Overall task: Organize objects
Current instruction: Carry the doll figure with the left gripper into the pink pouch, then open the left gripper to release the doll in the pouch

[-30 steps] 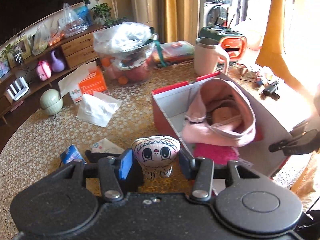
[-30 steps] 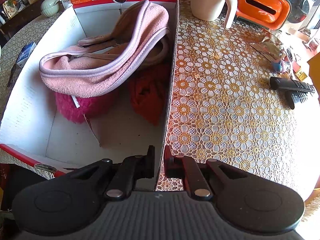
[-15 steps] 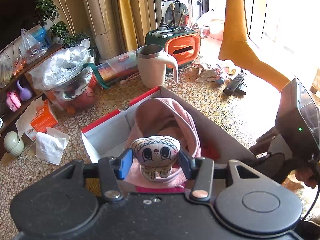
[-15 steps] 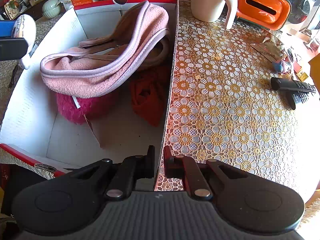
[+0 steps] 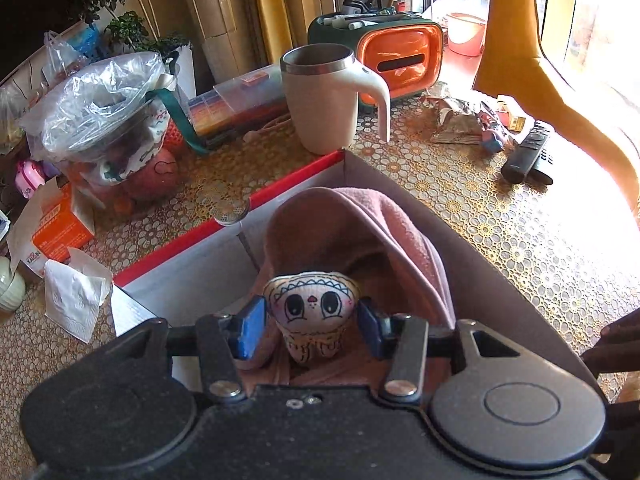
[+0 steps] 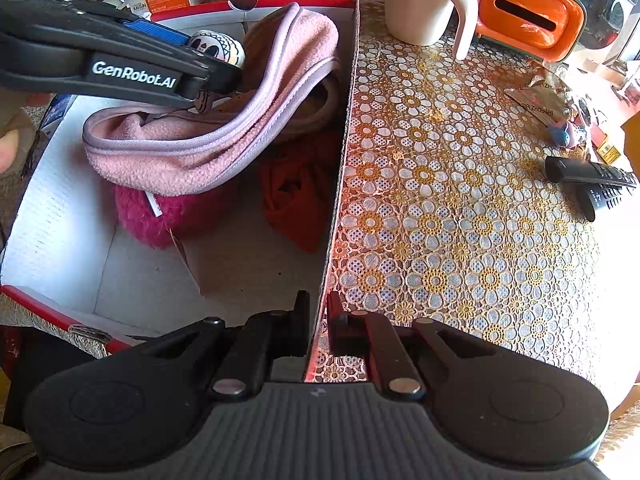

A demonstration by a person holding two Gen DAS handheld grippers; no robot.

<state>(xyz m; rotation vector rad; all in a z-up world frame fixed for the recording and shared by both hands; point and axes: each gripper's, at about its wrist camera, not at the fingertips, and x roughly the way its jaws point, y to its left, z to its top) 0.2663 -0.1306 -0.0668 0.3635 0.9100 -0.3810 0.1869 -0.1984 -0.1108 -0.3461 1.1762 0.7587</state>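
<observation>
My left gripper [image 5: 311,320] is shut on a small white plush toy [image 5: 310,310] with big drawn eyes and holds it over the pink fleece cloth [image 5: 352,232] inside the red-edged cardboard box [image 5: 224,236]. In the right wrist view the left gripper [image 6: 218,66] and the toy [image 6: 218,48] hang above the cloth [image 6: 208,148]. My right gripper [image 6: 319,320] is shut on the box's right wall [image 6: 340,168] near its front corner. A magenta fuzzy item [image 6: 160,216] and a red cloth [image 6: 296,196] lie in the box.
A beige mug [image 5: 328,100], an orange-and-green holder [image 5: 392,56], remotes [image 5: 528,152], wrappers [image 5: 460,120], a bagged bowl of fruit [image 5: 104,128], an orange tissue box [image 5: 56,228] and a tissue [image 5: 76,296] stand on the floral tablecloth [image 6: 460,220].
My left gripper has carried the plush toy from the table at the left to over the box and lowered it toward the pink cloth. My right gripper has stayed clamped on the box wall.
</observation>
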